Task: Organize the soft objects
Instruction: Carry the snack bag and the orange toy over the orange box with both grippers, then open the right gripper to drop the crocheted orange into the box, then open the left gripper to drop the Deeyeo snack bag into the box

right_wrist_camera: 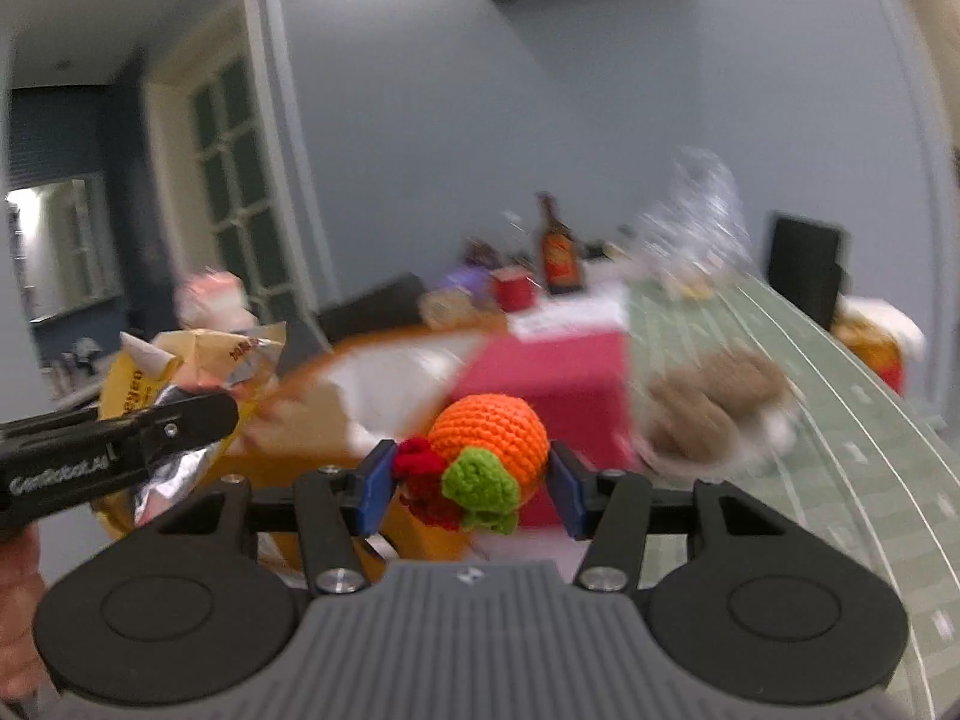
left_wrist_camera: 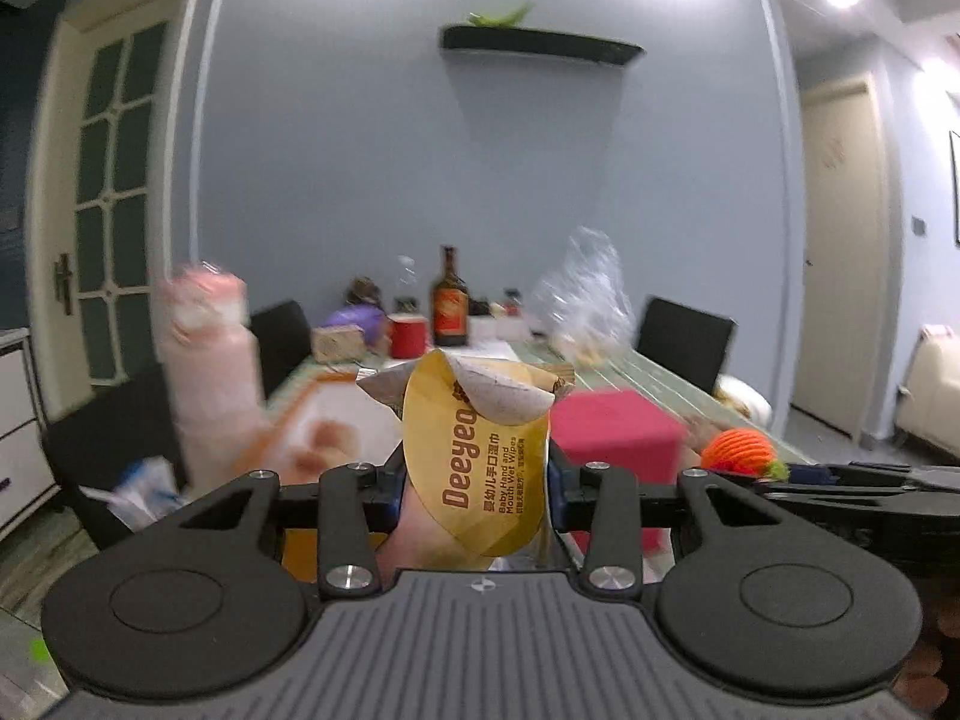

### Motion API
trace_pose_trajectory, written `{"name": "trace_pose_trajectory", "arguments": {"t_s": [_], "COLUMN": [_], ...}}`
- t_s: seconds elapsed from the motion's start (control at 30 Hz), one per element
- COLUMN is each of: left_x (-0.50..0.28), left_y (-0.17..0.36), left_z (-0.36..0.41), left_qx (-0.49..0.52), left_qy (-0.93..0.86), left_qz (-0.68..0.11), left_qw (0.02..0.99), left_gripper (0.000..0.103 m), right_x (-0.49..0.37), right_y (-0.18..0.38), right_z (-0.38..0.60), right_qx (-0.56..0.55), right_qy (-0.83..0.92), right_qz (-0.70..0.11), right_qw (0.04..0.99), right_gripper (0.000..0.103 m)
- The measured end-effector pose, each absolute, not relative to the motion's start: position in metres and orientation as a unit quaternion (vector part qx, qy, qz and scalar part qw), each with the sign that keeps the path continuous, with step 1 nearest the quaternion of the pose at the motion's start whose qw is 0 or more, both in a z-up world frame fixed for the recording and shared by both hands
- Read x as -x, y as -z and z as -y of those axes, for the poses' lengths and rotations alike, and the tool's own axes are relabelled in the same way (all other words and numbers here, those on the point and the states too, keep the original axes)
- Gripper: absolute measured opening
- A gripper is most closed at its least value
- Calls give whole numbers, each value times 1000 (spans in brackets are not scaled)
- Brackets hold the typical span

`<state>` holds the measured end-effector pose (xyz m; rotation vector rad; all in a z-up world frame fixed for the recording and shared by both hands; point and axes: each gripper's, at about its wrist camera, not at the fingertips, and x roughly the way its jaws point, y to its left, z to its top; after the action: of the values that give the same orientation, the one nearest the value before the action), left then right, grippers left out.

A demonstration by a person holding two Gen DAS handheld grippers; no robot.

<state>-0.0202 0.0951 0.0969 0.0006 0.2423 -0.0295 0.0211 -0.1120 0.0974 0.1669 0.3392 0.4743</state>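
While btwn L fingers, wipes pack.

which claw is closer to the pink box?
Right. The right claw, holding the crocheted orange, sits just before the pink box; the left claw is further left.

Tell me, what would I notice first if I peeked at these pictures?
A bright orange crocheted ball with a green leaf, squeezed in the right gripper. Next, the yellow wet wipes pack held upright in the left gripper. Behind both sits a big pink box on the table.
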Motion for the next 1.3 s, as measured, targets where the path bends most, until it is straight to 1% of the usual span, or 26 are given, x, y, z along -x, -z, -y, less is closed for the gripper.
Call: {"name": "trace_pose_trajectory", "arguments": {"t_s": [0.07,0.23,0.33,0.43,0.67,0.83,0.97,1.03,1.07,1.1,1.3], "left_x": [8,-38,-60,-78,-92,-92,-96,-99,-101,-103,-128], "left_y": [-107,-112,-105,-98,-85,-91,-97,-99,-100,-101,-104], "left_z": [-112,-134,-135,-138,-139,-148,-147,-145,-144,-143,-140], "left_qx": [3,3,-5,9,4,10,-14,-21,-25,-29,-31], "left_qy": [6,-14,-33,-46,-49,-43,-40,-34,-31,-26,-20], "left_qz": [-121,-149,-169,-196,-227,-235,-237,-238,-238,-239,-260], "left_qw": [993,989,985,979,973,971,971,970,970,970,965], "left_gripper": [46,46,46,46,46,46,46,46,46,46,46], "right_x": [-36,-87,-105,-115,-137,-149,-154,-152,-150,-148,-142], "right_y": [-108,-116,-111,-102,-85,-82,-80,-81,-82,-84,-97], "right_z": [96,53,29,11,-1,-9,-12,-8,-5,-1,19], "right_qx": [-78,-56,-16,35,61,71,74,62,52,42,33], "right_qy": [-261,-284,-282,-267,-243,-241,-236,-238,-240,-244,-246], "right_qz": [-159,-189,-204,-212,-248,-266,-266,-253,-243,-232,-195], "right_qw": [949,938,937,940,936,931,932,936,938,941,949], "right_gripper": [53,53,53,53,53,53,54,60,71,74,75]}}
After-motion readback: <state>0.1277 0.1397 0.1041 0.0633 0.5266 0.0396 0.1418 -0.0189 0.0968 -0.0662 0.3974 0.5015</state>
